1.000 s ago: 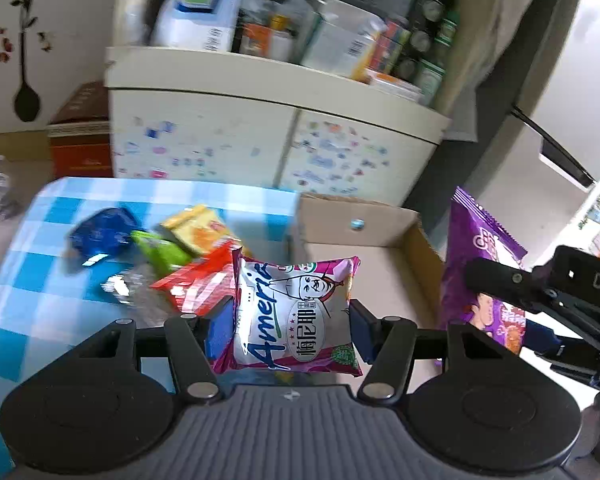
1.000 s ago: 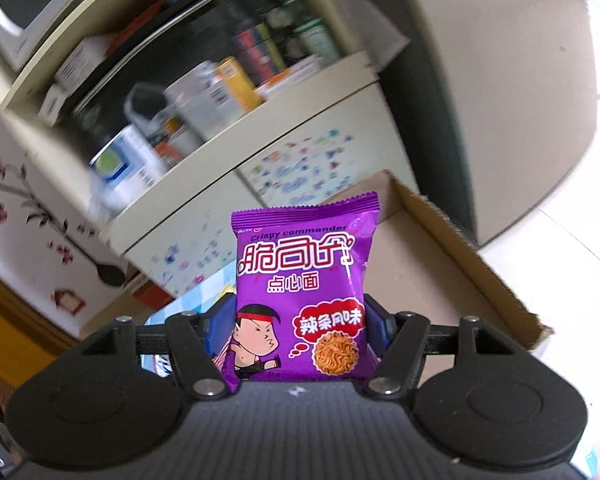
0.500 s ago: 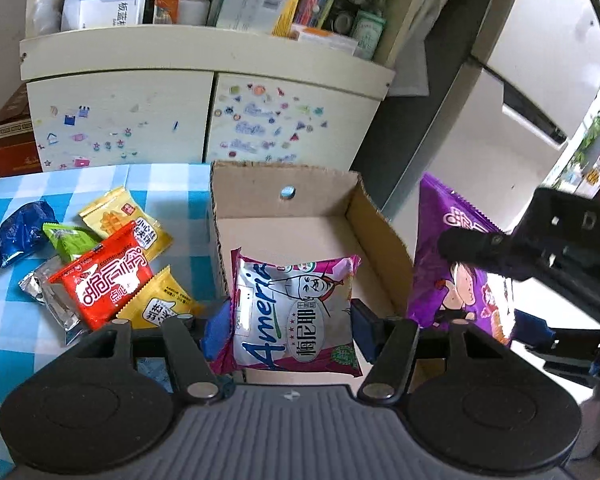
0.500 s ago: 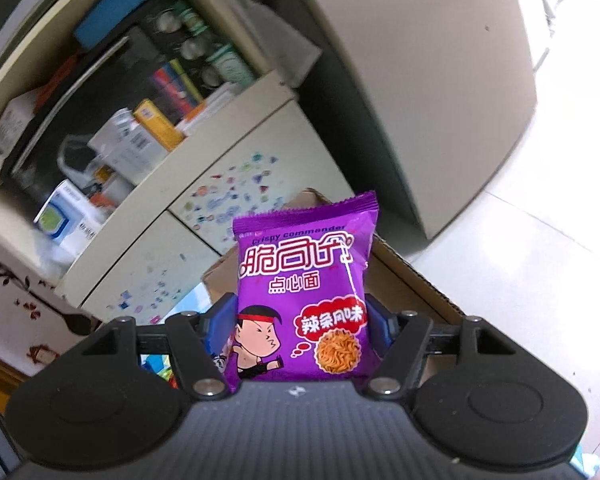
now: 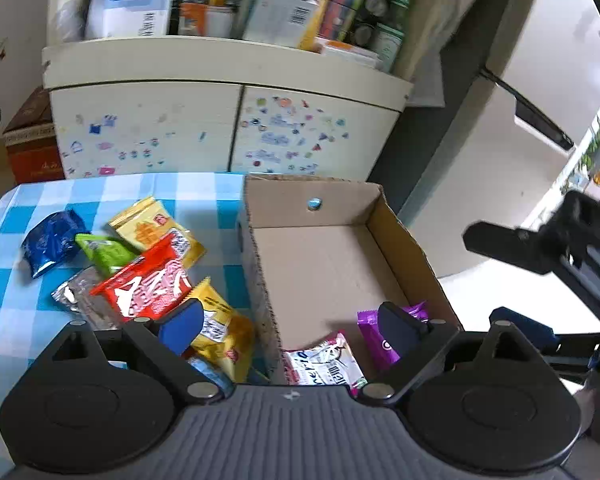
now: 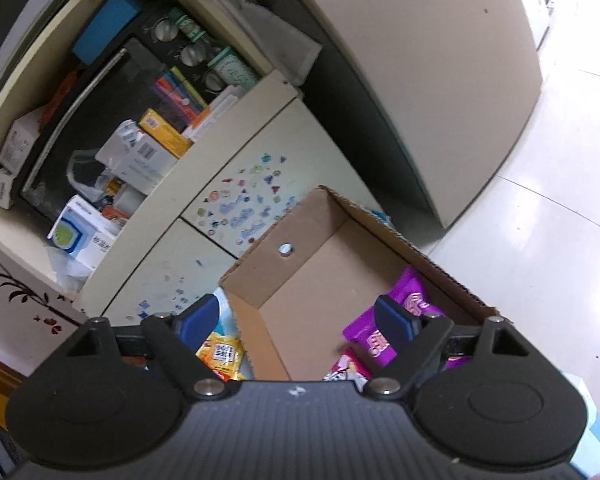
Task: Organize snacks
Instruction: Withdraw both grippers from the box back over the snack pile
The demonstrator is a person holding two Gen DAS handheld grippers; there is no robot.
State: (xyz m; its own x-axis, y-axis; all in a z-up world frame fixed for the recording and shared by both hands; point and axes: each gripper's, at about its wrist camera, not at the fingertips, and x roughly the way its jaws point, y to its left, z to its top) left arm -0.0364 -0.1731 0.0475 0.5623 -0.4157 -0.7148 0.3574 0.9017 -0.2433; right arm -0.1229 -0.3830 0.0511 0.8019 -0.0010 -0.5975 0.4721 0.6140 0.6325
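Now the pink snack bag [image 5: 324, 360] and the purple snack bag [image 5: 384, 332] lie in the cardboard box [image 5: 332, 196] on the worktop [image 5: 4, 320]. Both tools, left tool [image 5: 292, 322] and right tool [image 6: 296, 320], are opening, nothing between them. Better to lift clear before reaching for the red packet [image 5: 148, 284].

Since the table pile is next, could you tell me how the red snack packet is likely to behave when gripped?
The red snack packet looks puffy, so it probably crushes if squeezed hard. Its glossy film may slip between pads. It lies atop the silver packet and green packet, so lifting might drag them.
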